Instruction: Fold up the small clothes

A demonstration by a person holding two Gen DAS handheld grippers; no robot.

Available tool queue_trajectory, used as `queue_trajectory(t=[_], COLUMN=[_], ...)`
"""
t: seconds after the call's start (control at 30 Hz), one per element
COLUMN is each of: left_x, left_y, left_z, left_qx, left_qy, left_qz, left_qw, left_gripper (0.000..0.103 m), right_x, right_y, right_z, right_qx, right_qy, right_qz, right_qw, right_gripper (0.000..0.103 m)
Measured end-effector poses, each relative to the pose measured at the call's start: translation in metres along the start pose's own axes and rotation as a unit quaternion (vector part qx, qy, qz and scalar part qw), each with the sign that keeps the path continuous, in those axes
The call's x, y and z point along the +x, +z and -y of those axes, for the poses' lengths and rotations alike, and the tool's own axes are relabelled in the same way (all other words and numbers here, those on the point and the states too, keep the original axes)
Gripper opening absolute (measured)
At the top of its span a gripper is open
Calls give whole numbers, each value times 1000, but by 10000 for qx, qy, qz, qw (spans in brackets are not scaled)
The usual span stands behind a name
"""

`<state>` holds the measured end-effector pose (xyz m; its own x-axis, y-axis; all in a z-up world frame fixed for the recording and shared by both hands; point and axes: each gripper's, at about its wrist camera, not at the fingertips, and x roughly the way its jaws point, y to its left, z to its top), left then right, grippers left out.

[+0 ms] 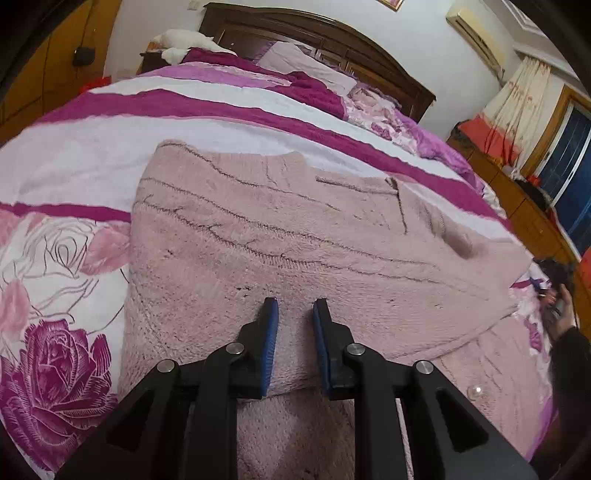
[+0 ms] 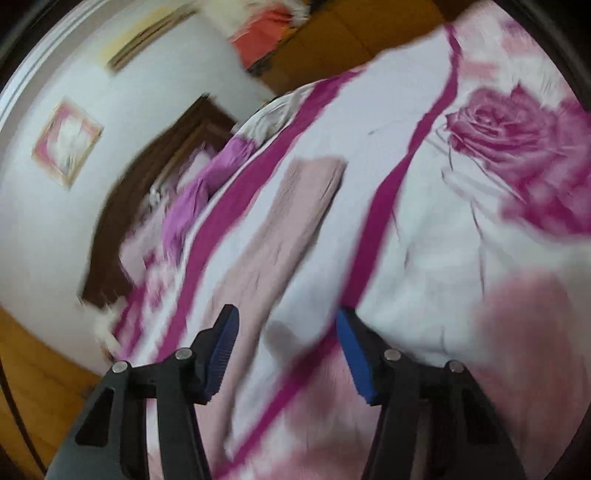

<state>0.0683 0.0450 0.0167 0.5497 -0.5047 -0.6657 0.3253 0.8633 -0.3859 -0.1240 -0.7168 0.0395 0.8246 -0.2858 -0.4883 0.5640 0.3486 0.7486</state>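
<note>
On bed [image 1: 110,155]: one pink sweater [image 1: 295,236], two pillows [image 1: 306,66], two grippers.

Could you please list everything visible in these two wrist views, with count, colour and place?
pink sweater: one, pale pink fuzzy knit with dark thread lines, spread on the bed, its near edge pinched up between the left gripper's pads
pearl button: one visible, white, on the sweater's right part
bedspread: one, white with magenta stripes and rose prints, covering the bed
pillow: one, lilac, at the headboard
headboard: one, dark brown wood, against the white wall
air conditioner: one, cream, high on the wall
curtain: one, cream patterned, by the window at right
framed picture: one, pink frame, on the wall, blurred
left gripper: black, blue pads, shut on the sweater
right gripper: black, blue pads, open above the bedspread
</note>
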Motion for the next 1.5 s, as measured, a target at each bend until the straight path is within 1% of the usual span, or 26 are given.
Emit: queue_trajectory(t=[0.1, 0.2, 0.27, 0.33, 0.4, 0.43, 0.47, 0.5, 0.6, 0.63, 0.67, 0.7, 0.77, 0.8, 0.83, 0.9, 1.0, 1.1, 1.17, 1.2, 1.23, 1.27, 1.3, 1.4, 1.47, 1.5], left_x=[-2, -1, 1, 2, 2, 2, 2, 2, 2, 2, 2, 2, 2, 2, 2, 2, 2, 3, 3, 3, 4, 5, 5, 5, 5, 5], left_y=[0, 0, 0, 1, 1, 1, 1, 1, 0, 0, 0, 0, 0, 0, 0, 0, 0, 0, -1, -1, -1, -1, -1, -1, -1, 0], left_z=[-3, -2, -2, -3, -5, -6, -7, -7, -5, -4, -3, -3, -3, -3, -3, -3, -2, -2, -1, 0, 2, 3, 4, 3, 2, 2], left_qx=[-95, -94, -118, -161, -213, -233, -261, -276, -241, -223, -217, -218, -226, -227, -223, -226, -226, -219, -238, -223, -196, -169, -156, -175, -201, -197], left_qy=[-84, -68, -84, -126, -202, -230, -263, -275, -225, -202, -195, -194, -200, -200, -197, -200, -188, -168, -136, -98, -55, -15, 7, -22, -50, -46], left_qz=[5, -7, -23, -34, -32, -26, -17, -13, -5, 0, 4, 9, 15, 15, 15, 14, 18, 29, 40, 45, 49, 55, 59, 57, 54, 51], left_qw=[9999, 9999, 9999, 9998, 9996, 9995, 9993, 9992, 9995, 9995, 9996, 9996, 9995, 9995, 9996, 9995, 9996, 9996, 9996, 9997, 9998, 9998, 9999, 9998, 9998, 9998], left_gripper=[0, 0, 0, 0, 0, 0, 0, 0, 0, 0, 0, 0, 0, 0, 0, 0, 0, 0, 0, 0, 0, 0, 0, 0, 0, 0], right_x=[21, 48, 60, 61, 56, 52, 44, 42, 45, 45, 47, 47, 42, 35, 28, 18, 31, 59, 77, 79, 75, 75, 73, 57, 43, 38], right_y=[34, 68, 81, 86, 88, 89, 84, 81, 69, 61, 52, 48, 43, 41, 43, 44, 59, 65, 67, 67, 62, 62, 59, 49, 36, 31], right_z=[18, 26, 28, 24, 8, -1, -18, -28, -72, -85, -99, -105, -108, -104, -97, -86, -59, -35, -16, -9, -6, -4, -5, -30, -64, -76], right_qx=[492, 684, 872, 731, 138, -179, -731, -979, -2036, -2386, -2780, -2913, -2808, -2584, -2252, -1891, -1261, -667, -193, -12, 18, -53, -159, -1110, -1982, -2237], right_qy=[62, -245, -258, -272, -499, -541, -514, -434, -97, -94, -264, -408, -906, -1116, -1160, -1007, -889, -842, -688, -684, -656, -587, -542, -460, -226, -163], right_qz=[199, 145, 60, 89, 404, 613, 951, 1011, 747, 649, 515, 475, 552, 630, 677, 646, 192, -181, -363, -258, -189, -118, -93, 200, 354, 353], right_qw=[9986, 9973, 9958, 9969, 9978, 9965, 9914, 9891, 9761, 9689, 9588, 9546, 9539, 9575, 9650, 9747, 9878, 9941, 9968, 9973, 9977, 9982, 9984, 9926, 9793, 9739], right_gripper=[42, 25, 18, 12, 10, 6, 2, 1, 0, 0, 0, 0, 7, 21, 45, 69, 68, 60, 47, 36, 21, 13, 11, 10, 9, 9])
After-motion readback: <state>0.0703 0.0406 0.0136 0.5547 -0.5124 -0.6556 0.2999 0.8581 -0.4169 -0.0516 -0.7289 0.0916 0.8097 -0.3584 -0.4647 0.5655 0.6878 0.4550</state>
